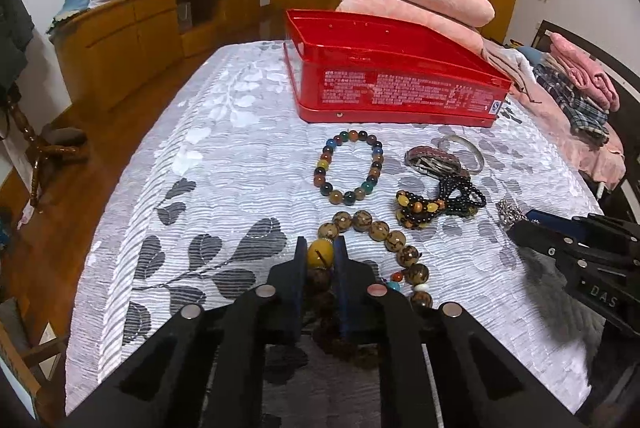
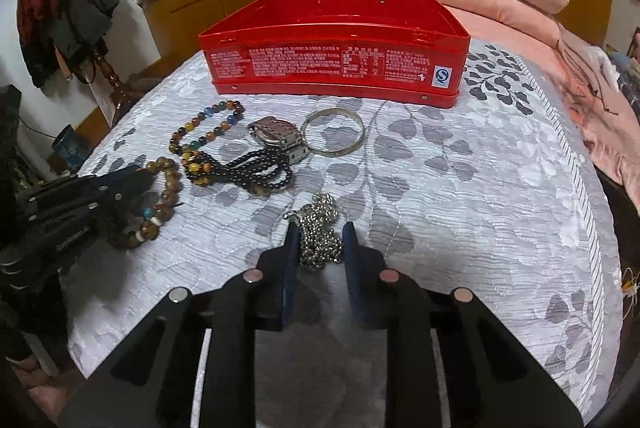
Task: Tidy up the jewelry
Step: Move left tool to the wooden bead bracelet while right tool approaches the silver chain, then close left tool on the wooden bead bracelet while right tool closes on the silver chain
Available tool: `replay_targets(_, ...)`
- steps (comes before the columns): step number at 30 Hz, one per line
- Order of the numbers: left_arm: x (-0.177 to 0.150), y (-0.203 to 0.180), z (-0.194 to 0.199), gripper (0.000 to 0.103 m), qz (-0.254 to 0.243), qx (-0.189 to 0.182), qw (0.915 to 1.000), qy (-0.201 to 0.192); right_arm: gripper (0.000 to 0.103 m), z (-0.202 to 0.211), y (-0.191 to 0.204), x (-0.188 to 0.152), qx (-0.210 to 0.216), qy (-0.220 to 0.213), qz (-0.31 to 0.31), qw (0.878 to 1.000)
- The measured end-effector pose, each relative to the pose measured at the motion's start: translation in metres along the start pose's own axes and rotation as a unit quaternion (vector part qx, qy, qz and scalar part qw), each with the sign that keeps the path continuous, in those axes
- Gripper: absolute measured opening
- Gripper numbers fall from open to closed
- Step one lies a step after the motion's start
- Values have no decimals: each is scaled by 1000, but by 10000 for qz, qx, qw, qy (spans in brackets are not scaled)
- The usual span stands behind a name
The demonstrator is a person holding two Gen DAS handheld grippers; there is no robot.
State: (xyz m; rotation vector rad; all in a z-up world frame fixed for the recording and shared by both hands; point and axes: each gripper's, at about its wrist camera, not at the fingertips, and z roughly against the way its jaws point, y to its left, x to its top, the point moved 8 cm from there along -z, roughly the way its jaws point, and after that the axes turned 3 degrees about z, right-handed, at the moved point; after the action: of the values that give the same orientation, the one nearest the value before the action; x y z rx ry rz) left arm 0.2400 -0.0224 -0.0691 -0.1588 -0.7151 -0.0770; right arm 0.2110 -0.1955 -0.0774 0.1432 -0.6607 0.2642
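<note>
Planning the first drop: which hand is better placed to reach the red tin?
Right, marginally. Its fingers close on the silver ball chain with bare cloth ahead to the red tin. The left gripper pinches the big brown bead strand, with other bracelets ahead.

Open red rectangular metal tin [image 2: 334,64]: near side wall covered in blocks of small white print, too fine to read. At that wall's right end, a small white square label [image 2: 443,75] with a blue "S" mark. Right of the tin in the left wrist view, black right gripper [image 1: 520,224]: white letters "DAS" on its body. Nothing else legible.
</note>
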Motion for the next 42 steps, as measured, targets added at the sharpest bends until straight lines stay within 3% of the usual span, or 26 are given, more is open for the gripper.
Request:
replay_targets(10,1,-4,-5,17,-150,115,9998,82,29,-8,7,-3,11,122,173,9998)
replay_targets(19,1,-4,0,13,-86,-34,10000,-21,19,-1,6,-3,5,18,120,9999)
replay_targets(23,4,-10,9,13,-17,-234,9997,-101,8,10,2,2,36,-85,32,10000)
replay_targets(28,12,-21,21,13,-143,-308,9990,-278,7,15,1,5,59,-137,38,9999)
replay_targets(33,10,-19,16,13,-109,-306,9993,-209,8,11,2,-1,75,-13,82,9999)
replay_targets(37,6,-16,10,13,-68,-291,9995,-116,15,7,4,-8,60,125,164,9998)
replay_targets(39,4,-16,8,13,-59,-304,9995,-81,24,6,7,-9,50,174,256,9995)
replay_targets(40,3,-16,7,13,-57,-317,9995,-64,34,4,8,-11,28,225,318,9992)
replay_targets(42,2,-17,6,13,-61,-337,9994,-31,36,0,13,-15,-51,269,510,9983)
